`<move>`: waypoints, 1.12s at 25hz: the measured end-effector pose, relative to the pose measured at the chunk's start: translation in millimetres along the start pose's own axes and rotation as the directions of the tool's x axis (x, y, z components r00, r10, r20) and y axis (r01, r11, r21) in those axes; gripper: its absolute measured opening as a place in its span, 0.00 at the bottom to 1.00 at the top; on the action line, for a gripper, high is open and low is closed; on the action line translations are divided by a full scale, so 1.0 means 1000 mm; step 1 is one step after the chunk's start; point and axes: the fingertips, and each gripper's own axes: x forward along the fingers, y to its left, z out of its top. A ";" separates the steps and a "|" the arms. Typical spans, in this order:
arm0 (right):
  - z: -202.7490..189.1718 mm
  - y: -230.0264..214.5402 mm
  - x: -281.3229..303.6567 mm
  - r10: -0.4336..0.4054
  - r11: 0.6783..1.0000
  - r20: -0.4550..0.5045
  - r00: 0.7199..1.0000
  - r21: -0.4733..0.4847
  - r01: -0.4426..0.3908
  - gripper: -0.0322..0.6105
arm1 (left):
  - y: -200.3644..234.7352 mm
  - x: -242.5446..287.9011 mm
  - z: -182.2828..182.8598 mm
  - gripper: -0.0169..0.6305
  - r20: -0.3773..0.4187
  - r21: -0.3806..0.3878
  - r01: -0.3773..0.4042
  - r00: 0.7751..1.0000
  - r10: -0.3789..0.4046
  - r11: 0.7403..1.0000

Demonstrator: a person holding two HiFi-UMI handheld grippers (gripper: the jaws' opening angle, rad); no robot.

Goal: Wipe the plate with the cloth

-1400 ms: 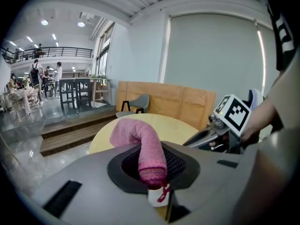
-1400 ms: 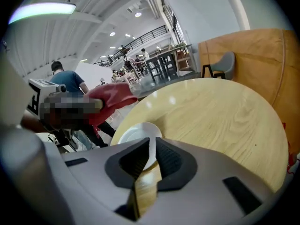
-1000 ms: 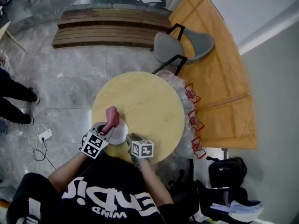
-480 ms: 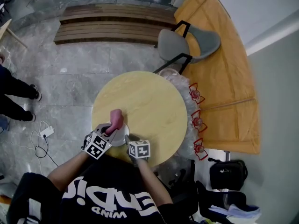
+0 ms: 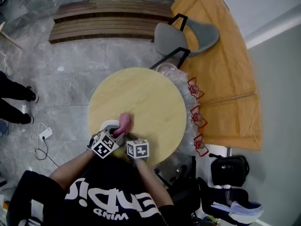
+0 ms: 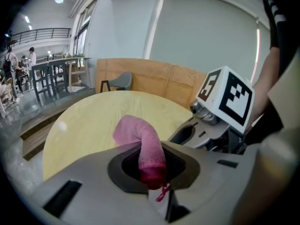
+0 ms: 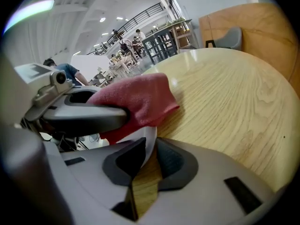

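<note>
Bright hall: a round pale wooden table on a grey marbled floor.
The table spreads ahead of the left gripper and the right gripper. Past its far edge stands a grey chair on a black frame, and beyond that a slatted wooden bench. To the right of the right gripper a curved orange-brown wooden panel runs along a white wall, and a black bag sits lower on that side. To the left of the left gripper lies a white power strip with its cable.
</note>
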 end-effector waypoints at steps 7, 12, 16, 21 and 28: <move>0.001 -0.001 0.000 -0.013 1.000 0.010 1.000 0.006 0.013 0.18 | -0.001 0.024 -0.025 0.10 -0.107 0.010 0.023 0.994 -0.021 1.000; 0.001 -0.003 0.001 -0.021 1.000 0.009 1.000 0.001 0.021 0.17 | 0.001 0.030 -0.029 0.10 -0.130 0.043 0.031 0.991 -0.025 0.999; 0.000 -0.003 0.001 -0.027 1.000 0.009 1.000 0.002 0.027 0.17 | 0.002 0.030 -0.031 0.10 -0.126 0.024 0.015 0.992 -0.012 1.000; 0.001 -0.004 0.001 -0.025 1.000 0.008 1.000 0.000 0.025 0.17 | 0.004 0.029 -0.032 0.10 -0.138 0.053 -0.011 0.990 0.018 0.999; 0.001 -0.003 0.001 -0.019 1.000 0.015 1.000 0.014 0.019 0.17 | 0.015 0.023 -0.037 0.10 -0.159 0.044 -0.050 0.986 0.056 0.998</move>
